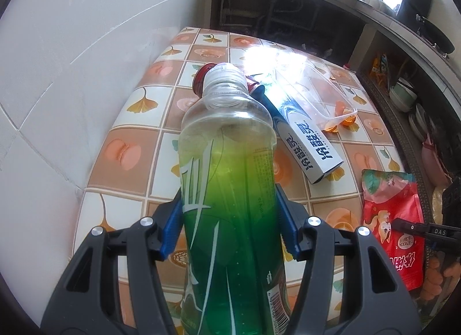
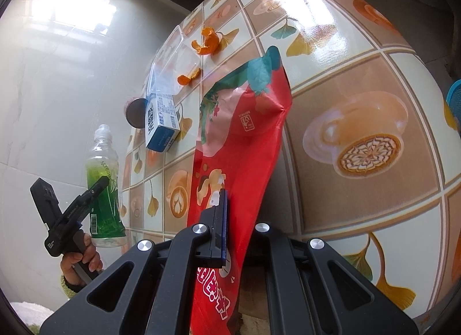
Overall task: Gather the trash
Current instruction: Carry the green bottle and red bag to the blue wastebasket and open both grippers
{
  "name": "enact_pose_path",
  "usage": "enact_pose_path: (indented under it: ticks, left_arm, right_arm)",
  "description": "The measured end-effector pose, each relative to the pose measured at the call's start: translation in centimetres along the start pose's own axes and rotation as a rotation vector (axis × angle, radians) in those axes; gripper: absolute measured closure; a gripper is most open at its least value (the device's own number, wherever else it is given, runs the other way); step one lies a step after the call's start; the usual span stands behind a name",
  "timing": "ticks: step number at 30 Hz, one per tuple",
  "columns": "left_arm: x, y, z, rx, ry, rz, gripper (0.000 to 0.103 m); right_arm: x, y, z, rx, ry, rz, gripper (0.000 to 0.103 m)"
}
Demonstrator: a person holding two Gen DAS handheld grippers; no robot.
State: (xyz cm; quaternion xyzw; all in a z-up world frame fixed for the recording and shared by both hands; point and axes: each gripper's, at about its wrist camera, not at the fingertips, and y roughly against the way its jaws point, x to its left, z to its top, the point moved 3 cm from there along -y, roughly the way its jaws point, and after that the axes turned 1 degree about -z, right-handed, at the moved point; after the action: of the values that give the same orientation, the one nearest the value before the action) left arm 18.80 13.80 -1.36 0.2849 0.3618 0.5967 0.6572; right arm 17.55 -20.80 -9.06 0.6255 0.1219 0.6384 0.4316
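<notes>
Your left gripper (image 1: 230, 217) has its blue pads clamped on the green-labelled bottle (image 1: 227, 179), mid-body, cap pointing away beyond the fingertips. It looks nearly empty, so light but slick and crushable; hold it at the label. Your right gripper (image 2: 239, 219) pinches the red snack bag (image 2: 242, 145), which runs forward past the fingers: limp, crinkly film, best gripped near an edge.
</notes>
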Motion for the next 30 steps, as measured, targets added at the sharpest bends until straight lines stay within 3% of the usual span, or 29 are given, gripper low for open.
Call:
enact_pose_path:
  ticks: [9,18,25,30]
  left_arm:
    - [-1.9,1.6,0.4,-0.037,-0.043,-0.02,0.048]
    - [-6.6,3.4,1.2,-0.069,-0.138,-0.119,0.048]
    - [-13.7,4.1,2.1,-0.061,-0.247,-0.249,0.048]
    - [-21.3,4.8,2.7,-0.045,-0.368,-0.391,0.048]
  right_arm:
    - [0.0,1.9,-0.2,-0.041,-0.004,0.04,0.1]
    - [-0.9,5.6,-1.6,-0.131,-0.036,0.094,0.101]
    - [-4.1,12.4,-3.0,-0.295,-0.105,0.142,0.101]
    - [-8.8,20.9,-5.2,-0.508,-0.189,0.079,0.101]
